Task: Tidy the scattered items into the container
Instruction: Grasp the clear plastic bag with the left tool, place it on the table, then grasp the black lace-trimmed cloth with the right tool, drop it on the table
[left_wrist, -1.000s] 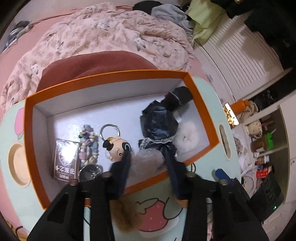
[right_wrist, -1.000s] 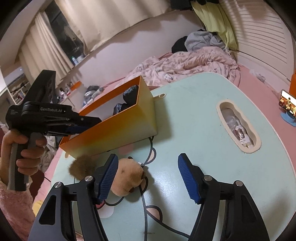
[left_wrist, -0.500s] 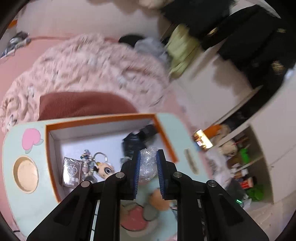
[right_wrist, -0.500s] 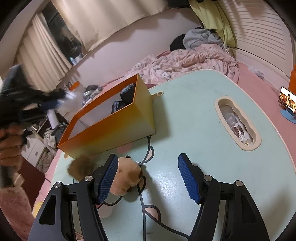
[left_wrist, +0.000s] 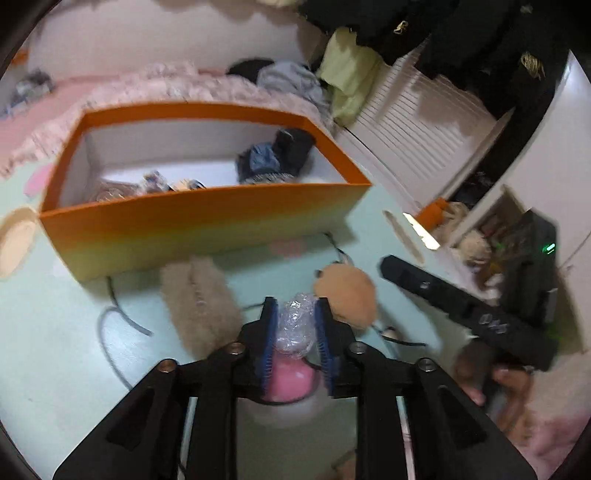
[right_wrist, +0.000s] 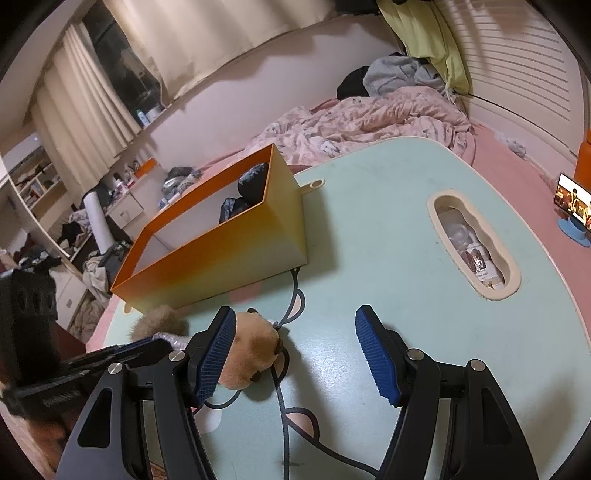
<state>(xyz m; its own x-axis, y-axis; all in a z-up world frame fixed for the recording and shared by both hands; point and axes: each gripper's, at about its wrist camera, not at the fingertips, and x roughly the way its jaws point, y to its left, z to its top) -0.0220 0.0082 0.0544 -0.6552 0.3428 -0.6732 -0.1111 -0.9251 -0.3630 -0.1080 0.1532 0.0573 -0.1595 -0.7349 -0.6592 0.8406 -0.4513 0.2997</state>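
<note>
In your left wrist view, your left gripper (left_wrist: 294, 325) is clamped on a crinkled clear plastic wad (left_wrist: 294, 322), held above the mint table (left_wrist: 66, 332). The orange box (left_wrist: 192, 221) stands beyond it, toward the table's far edge, with dark items inside. A beige furry piece (left_wrist: 199, 295) and a tan plush ball (left_wrist: 347, 295) lie on the table in front of the box.

In your right wrist view, your right gripper (right_wrist: 295, 354) hangs wide open and empty over the table, its left pad just beside the tan plush ball (right_wrist: 251, 354).
</note>
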